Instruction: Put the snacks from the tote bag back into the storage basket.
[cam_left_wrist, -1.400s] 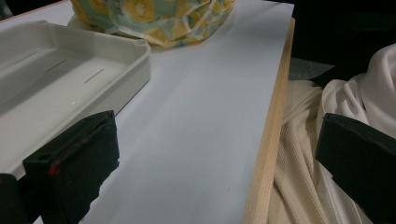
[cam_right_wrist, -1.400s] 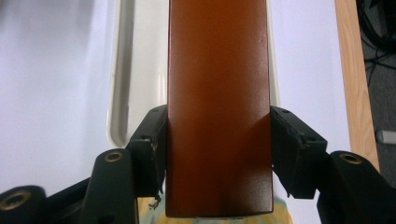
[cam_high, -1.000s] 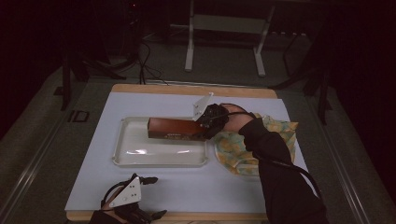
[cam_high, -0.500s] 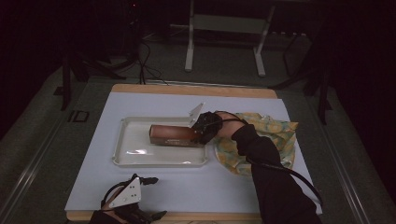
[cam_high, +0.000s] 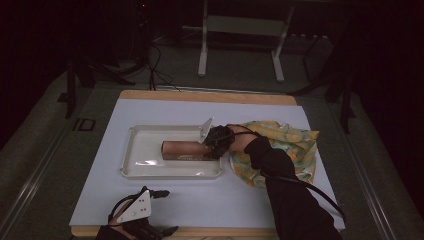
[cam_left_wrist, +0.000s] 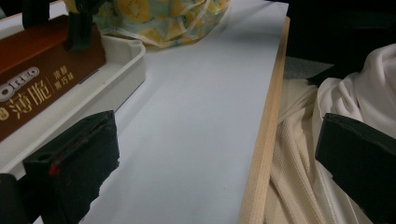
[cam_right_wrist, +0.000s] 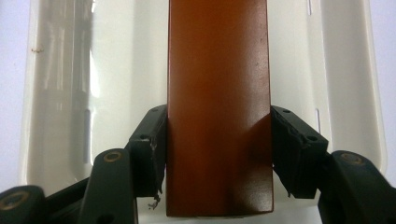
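High view: box (cam_high: 186, 149) lengthwise along tray (cam_high: 145, 170).

Lay lengthwise in the tray (cam_high: 131, 159), the box (cam_high: 184, 149), toward its right end. Sat mid-bench (cam_high: 210, 200), that tray, with the cloth (cam_high: 292, 145) just right of it. Rested at the near-left edge, the left gripper (cam_high: 162, 193).

Brown box (cam_right_wrist: 218, 107): smooth card with a satin sheen, printed lettering on one face. White tray (cam_high: 145, 170): glossy moulded plastic; yellow-patterned cloth (cam_high: 285, 150): soft, matt, crumpled. Table (cam_left_wrist: 196, 121): matt pale sheet with a bare wooden edge; right gripper (cam_right_wrist: 218, 154): black matt plastic, rough-edged pads.
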